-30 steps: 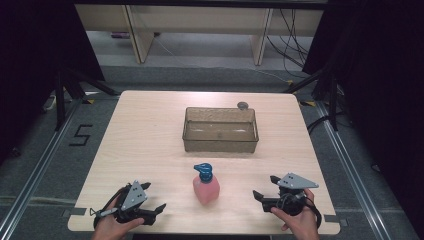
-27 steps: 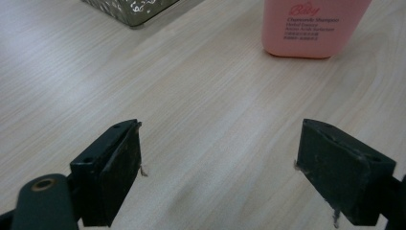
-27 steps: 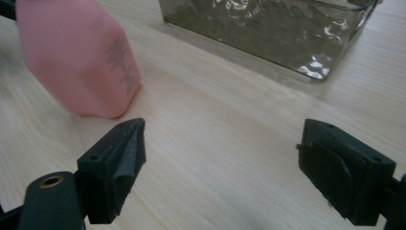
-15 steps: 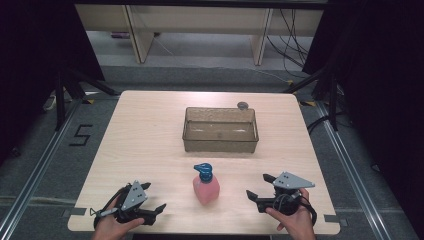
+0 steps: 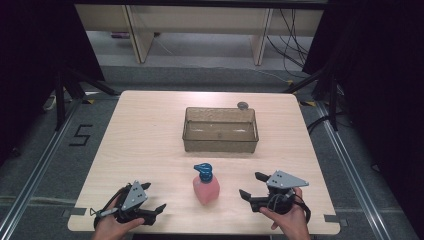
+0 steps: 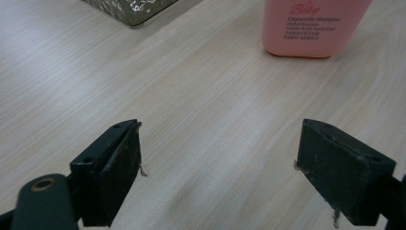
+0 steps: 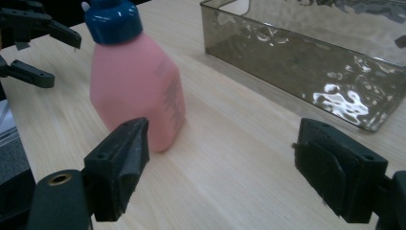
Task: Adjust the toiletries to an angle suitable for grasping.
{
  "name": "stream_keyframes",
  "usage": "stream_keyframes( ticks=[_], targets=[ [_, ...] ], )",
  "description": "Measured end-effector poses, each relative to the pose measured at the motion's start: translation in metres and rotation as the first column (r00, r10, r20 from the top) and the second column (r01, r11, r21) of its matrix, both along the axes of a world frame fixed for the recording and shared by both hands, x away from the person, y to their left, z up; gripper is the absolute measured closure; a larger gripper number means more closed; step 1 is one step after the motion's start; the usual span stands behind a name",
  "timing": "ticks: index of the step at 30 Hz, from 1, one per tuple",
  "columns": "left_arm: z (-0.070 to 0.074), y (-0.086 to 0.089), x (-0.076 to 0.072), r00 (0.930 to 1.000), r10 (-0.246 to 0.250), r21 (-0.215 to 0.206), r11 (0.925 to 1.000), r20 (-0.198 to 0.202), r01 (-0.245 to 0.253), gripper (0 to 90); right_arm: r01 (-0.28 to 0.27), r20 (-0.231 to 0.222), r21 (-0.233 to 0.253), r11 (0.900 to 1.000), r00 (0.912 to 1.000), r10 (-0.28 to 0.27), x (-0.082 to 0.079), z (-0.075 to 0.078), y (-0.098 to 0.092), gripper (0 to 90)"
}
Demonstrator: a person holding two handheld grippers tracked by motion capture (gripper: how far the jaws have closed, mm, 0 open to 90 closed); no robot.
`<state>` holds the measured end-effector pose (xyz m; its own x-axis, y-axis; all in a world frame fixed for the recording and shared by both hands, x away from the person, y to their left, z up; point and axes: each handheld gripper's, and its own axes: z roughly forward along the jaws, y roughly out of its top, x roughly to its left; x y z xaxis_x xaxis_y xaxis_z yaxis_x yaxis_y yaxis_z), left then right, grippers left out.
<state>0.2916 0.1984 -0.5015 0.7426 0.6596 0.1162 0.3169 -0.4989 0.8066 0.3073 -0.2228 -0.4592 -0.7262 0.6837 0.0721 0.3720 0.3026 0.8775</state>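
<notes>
A pink shampoo bottle [image 5: 206, 188] with a blue pump cap stands upright near the table's front edge, between the two grippers. In the right gripper view the pink bottle [image 7: 139, 96] is just ahead and left of the jaws; in the left gripper view its lower part [image 6: 313, 26] shows at the top right. My left gripper [image 5: 154, 208] rests open at the front left, empty. My right gripper [image 5: 252, 185] is open at the front right, pointing toward the bottle, with nothing between its jaws. My right gripper [image 7: 222, 167] is a short way from the bottle.
A clear smoky plastic bin [image 5: 220, 145] sits empty at the table's middle; its near wall [image 7: 306, 81] lies ahead in the right gripper view. A small round grey object [image 5: 243, 105] lies behind the bin's right corner. Bare wood [image 5: 140, 140] stretches to the left.
My right gripper has shifted left toward the bottle. The left gripper and the bottle have stayed put.
</notes>
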Motion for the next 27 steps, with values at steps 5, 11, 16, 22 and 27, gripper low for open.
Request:
stream_keyframes(
  ticks=[5,11,16,22,27],
  targets=[
    [0.001,0.001,0.001,1.0,0.0,0.022,0.9998,0.003,0.0,14.9,-0.032,0.0,-0.002,0.999,0.9995,0.032,0.002,0.003,0.007,21.5],
    [0.0,0.001,0.0,0.9999,0.007,0.026,0.9996,0.009,-0.007,14.9,-0.062,0.004,0.01,0.998,0.9981,0.062,0.007,0.003,0.016,22.7],
    [0.001,0.001,0.001,1.0,0.001,0.022,0.9998,0.004,-0.001,14.9,-0.078,0.014,0.007,0.997,0.9969,0.078,0.01,0.005,0.025,23.3],
    [0.001,-0.001,0.0,0.9998,0.014,-0.007,0.9999,0.013,-0.014,14.9,-0.107,0.025,0.009,0.994,0.994,0.107,0.012,0.006,0.032,23.9],
    [0.001,-0.001,0.002,1.0,0.002,0.028,0.9996,0.006,-0.002,14.9,-0.116,0.028,0.011,0.993,0.9929,0.116,0.013,0.007,0.036,24.5]
  ],
)
